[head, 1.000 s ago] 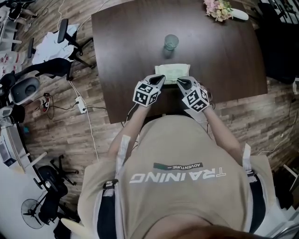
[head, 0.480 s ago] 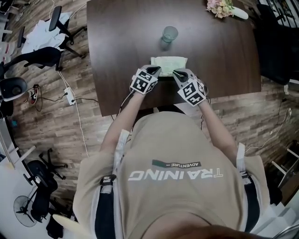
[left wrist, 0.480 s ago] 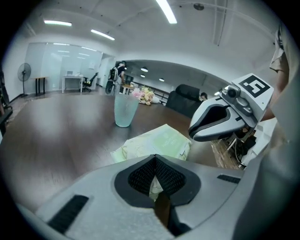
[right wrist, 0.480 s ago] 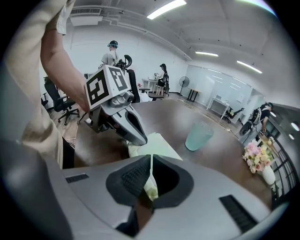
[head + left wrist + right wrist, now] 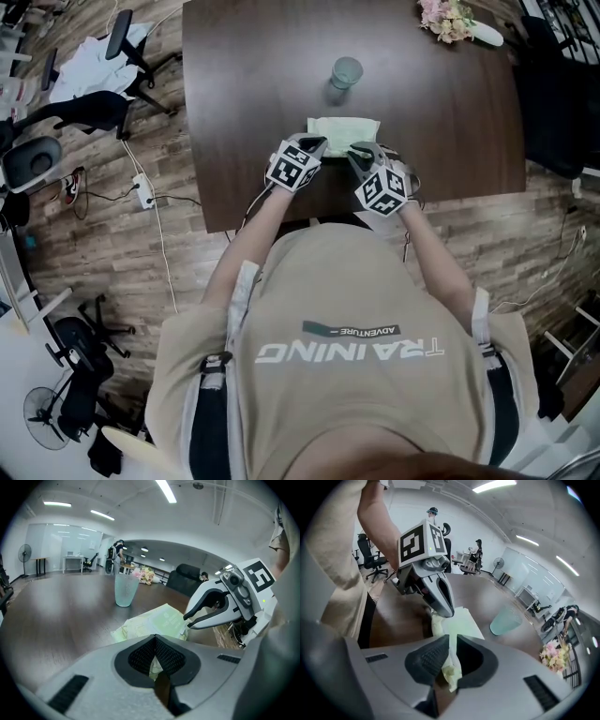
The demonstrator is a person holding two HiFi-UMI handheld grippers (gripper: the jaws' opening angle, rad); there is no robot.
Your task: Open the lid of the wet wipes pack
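Left hand-held gripper [image 5: 154, 641] has its jaws closed down on the near edge of the pale green soft-film wet wipes pack [image 5: 152, 620], a strip of green film pinched between the black ribbed pads [image 5: 140, 656]; right hand-held gripper [image 5: 449, 644] has its jaws nearly together, with a crumpled fold of the same pack's wrapper [image 5: 451, 670] clamped between them; in the head view both hand-held grippers sit side by side at the pack's near edge, left one [image 5: 316, 145] at the near-left corner, right one [image 5: 359, 150] at the near-right, marker cubes facing up; pack [image 5: 343, 129] lies flat on the dark brown wooden tabletop [image 5: 244, 94], close to the person's edge; paler rectangular lid [image 5: 169, 619] on the pack's top face lies flat, not lifted; in the left gripper view the right hand-held gripper's tips touch the pack's right corner; in the right gripper view the left hand-held gripper's tips rest on the pack's far end; pale teal translucent glass tumbler [image 5: 345, 72] stands upright beyond the pack, apart from it; pink and cream flower bunch [image 5: 442, 17] lies at the tabletop's far-right corner, well apart; person in a beige shirt [image 5: 347, 375] leans over the near edge; wood-plank floor [image 5: 141, 253] around, black office chairs [image 5: 127, 56] to the left.
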